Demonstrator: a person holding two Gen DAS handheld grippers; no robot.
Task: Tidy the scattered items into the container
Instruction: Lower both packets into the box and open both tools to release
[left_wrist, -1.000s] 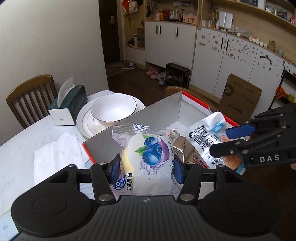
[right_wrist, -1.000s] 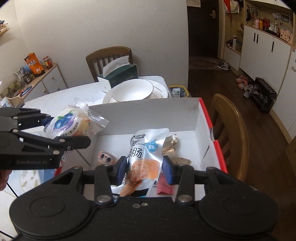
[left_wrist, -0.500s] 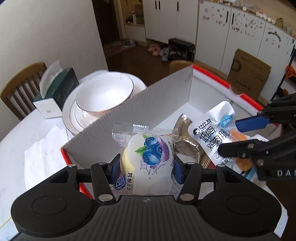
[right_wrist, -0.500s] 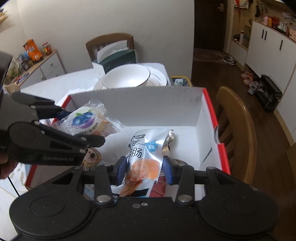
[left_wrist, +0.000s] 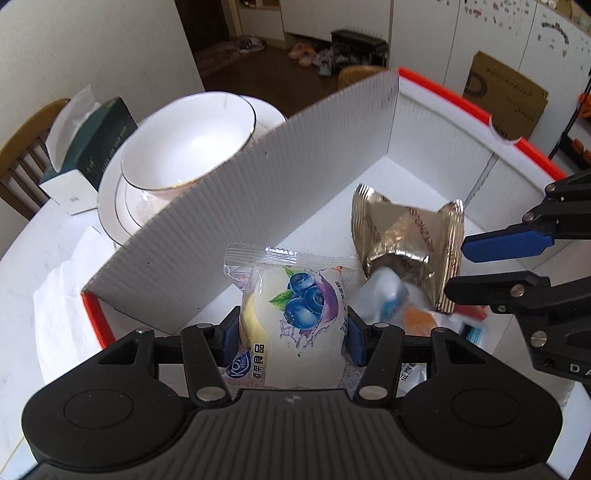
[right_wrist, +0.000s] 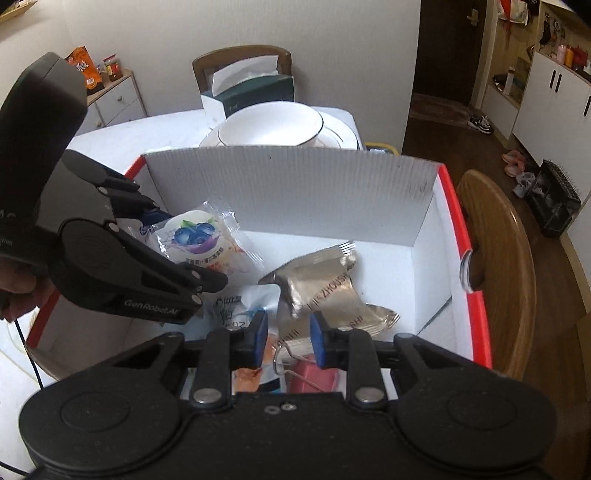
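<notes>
My left gripper (left_wrist: 291, 332) is shut on a blueberry snack pack (left_wrist: 295, 321) and holds it inside the white box with red rim (left_wrist: 258, 206). The pack also shows in the right wrist view (right_wrist: 199, 240), in the left gripper (right_wrist: 177, 251). My right gripper (right_wrist: 284, 332) is open and empty, low over the box floor; it also shows in the left wrist view (left_wrist: 484, 266). The white sausage pouch (right_wrist: 240, 306) lies loose on the box floor under it, next to a gold foil packet (right_wrist: 325, 288) and a red item (right_wrist: 314, 376).
A white bowl on plates (left_wrist: 188, 147) and a green tissue box (left_wrist: 92, 144) stand on the table behind the box. A white napkin (left_wrist: 62, 288) lies left of the box. A wooden chair (right_wrist: 498, 258) stands right of the box.
My right gripper has opened and dropped the sausage pouch into the box. Both grippers have moved lower and further into the box; the left still holds the blueberry pack.
</notes>
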